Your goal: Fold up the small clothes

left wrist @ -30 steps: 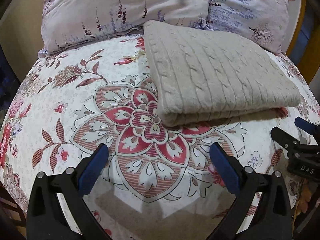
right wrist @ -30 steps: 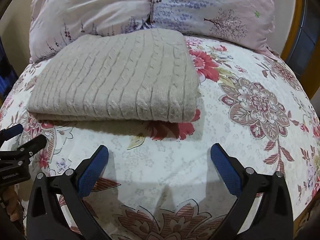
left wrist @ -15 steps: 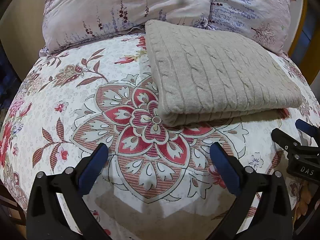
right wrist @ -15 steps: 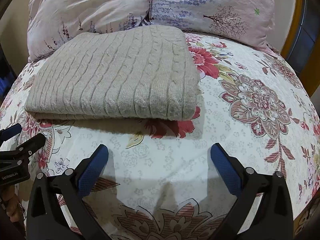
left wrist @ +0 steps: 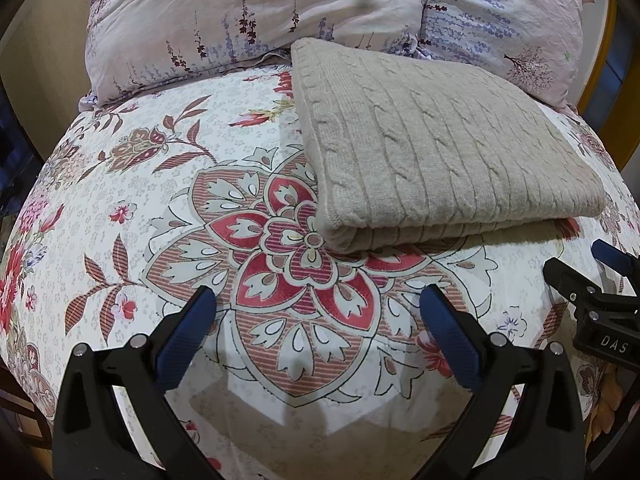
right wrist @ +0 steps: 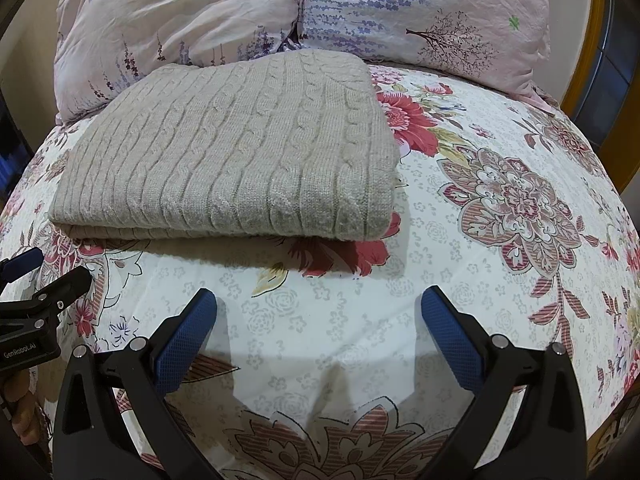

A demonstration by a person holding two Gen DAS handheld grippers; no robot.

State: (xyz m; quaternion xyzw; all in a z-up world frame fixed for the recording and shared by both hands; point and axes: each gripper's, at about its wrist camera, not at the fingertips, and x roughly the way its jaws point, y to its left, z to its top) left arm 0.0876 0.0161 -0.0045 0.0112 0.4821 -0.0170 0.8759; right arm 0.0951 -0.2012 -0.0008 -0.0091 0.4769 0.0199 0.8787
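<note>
A beige cable-knit sweater (left wrist: 432,152) lies folded into a neat rectangle on the floral bedsheet (left wrist: 160,208); it also shows in the right wrist view (right wrist: 240,152). My left gripper (left wrist: 318,320) is open and empty, hovering over the sheet just in front of the sweater's near left corner. My right gripper (right wrist: 319,320) is open and empty, in front of the sweater's near right edge. Each gripper shows at the edge of the other's view: the right one (left wrist: 592,276) and the left one (right wrist: 36,280).
Two pale floral pillows (left wrist: 248,20) (right wrist: 432,16) lie at the head of the bed behind the sweater. A yellow frame (right wrist: 600,24) stands at the right. The bed edge drops off at the left (left wrist: 24,240).
Both grippers have eased slightly back and tilted, so the sweater sits a little higher in the views. The sweater has not moved and both grippers stay open.
</note>
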